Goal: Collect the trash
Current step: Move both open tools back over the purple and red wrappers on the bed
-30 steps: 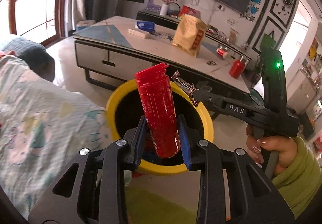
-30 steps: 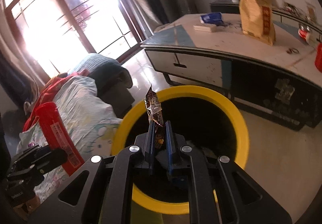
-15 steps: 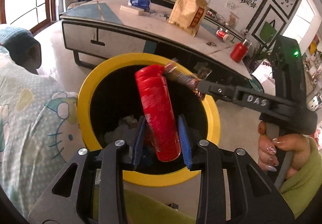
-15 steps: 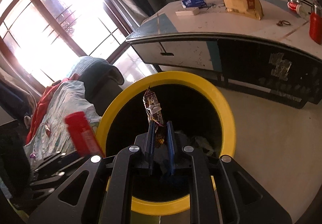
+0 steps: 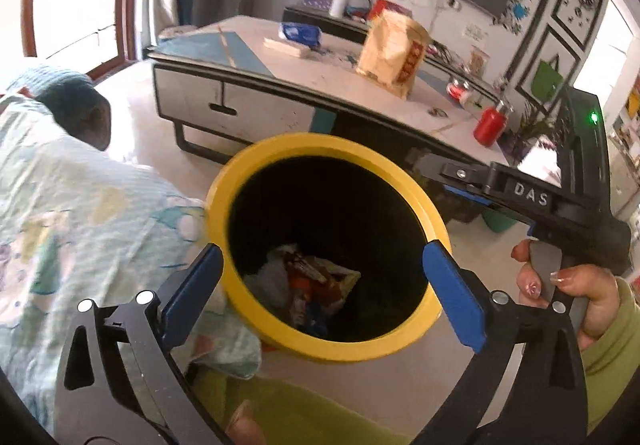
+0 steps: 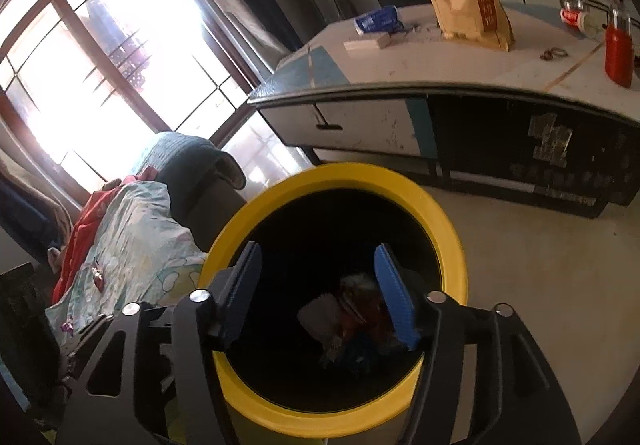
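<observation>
- Living room with pale floor; a low coffee table [image 5: 280, 85] stood behind the work area, a patterned blanket [image 5: 80, 213] to one side.
- Yellow-rimmed bin [image 5: 320, 147] sat on the floor between blanket and table; the trash [image 5: 316, 285] lay at its dark bottom: crumpled wrappers and something white, with red among it, too blurred to sort.
- Left gripper [image 5: 320, 277] hovered over the bin mouth; its jaws had just been opening, now spread wide, nothing between them.
- Right gripper [image 6: 318, 293] also over the bin; its jaws had just been opening, now parted, empty. A hand [image 5: 568, 293] in a green sleeve held its grip.
- Judgement: both pieces released; this drop looked complete.
- Still on the table: a yellow paper bag [image 5: 392, 49], a red bottle [image 5: 488, 125], a blue packet [image 5: 300, 33]. Whether any counts as trash, cannot tell.
- Handling judgement: wrappers light, limp, slippery, best pinched at a crimped end. Bottle stiff, smooth, likely to roll; best clamped across mid-body.
</observation>
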Demonstrator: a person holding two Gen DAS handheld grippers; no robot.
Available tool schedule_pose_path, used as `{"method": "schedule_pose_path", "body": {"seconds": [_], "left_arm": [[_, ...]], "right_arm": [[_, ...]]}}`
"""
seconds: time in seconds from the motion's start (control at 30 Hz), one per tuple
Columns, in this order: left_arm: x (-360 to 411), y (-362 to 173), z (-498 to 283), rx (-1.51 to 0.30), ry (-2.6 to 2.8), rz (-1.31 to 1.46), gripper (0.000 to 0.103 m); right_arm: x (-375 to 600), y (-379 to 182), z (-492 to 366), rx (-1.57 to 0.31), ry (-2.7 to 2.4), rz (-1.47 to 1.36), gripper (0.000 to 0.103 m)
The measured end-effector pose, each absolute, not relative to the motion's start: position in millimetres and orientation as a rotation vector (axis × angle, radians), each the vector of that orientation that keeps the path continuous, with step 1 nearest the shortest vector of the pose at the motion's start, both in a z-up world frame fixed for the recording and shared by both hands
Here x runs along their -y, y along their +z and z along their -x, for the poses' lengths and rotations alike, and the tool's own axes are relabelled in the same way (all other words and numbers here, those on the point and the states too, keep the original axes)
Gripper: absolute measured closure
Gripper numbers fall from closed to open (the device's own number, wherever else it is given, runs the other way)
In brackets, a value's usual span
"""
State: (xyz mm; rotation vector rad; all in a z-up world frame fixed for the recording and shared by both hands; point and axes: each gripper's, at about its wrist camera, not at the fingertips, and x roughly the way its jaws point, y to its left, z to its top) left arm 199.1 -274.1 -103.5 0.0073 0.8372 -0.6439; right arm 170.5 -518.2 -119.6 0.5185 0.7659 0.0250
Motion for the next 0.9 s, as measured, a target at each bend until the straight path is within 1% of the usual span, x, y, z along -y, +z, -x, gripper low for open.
{"method": "schedule_pose_path", "body": {"seconds": [0.33, 0.5, 0.57, 0.67, 0.9], "left_arm": [[210, -76, -190, -0.723, -0.454, 0.016, 0.011], [172, -64, -186, -0.676, -0.36, 0.049, 0.011], [156, -60, -184, -0.654, -0.323, 0.058, 0.011], [137, -54, -180, -0.624, -0.269, 0.064, 0.011], [91, -47, -172, -0.583, -0.185, 0.113, 0.011]], "right_arm": [[485, -91, -164, -0.684, 0.046, -0.413, 0.034], [447, -77, -162, -0.653, 0.112, -0.367, 0.034], [430, -70, -161, -0.636, 0.145, -0.34, 0.03], [405, -60, -161, -0.611, 0.193, -0.302, 0.028], [348, -48, -164, -0.622, 0.293, -0.22, 0.026]]}}
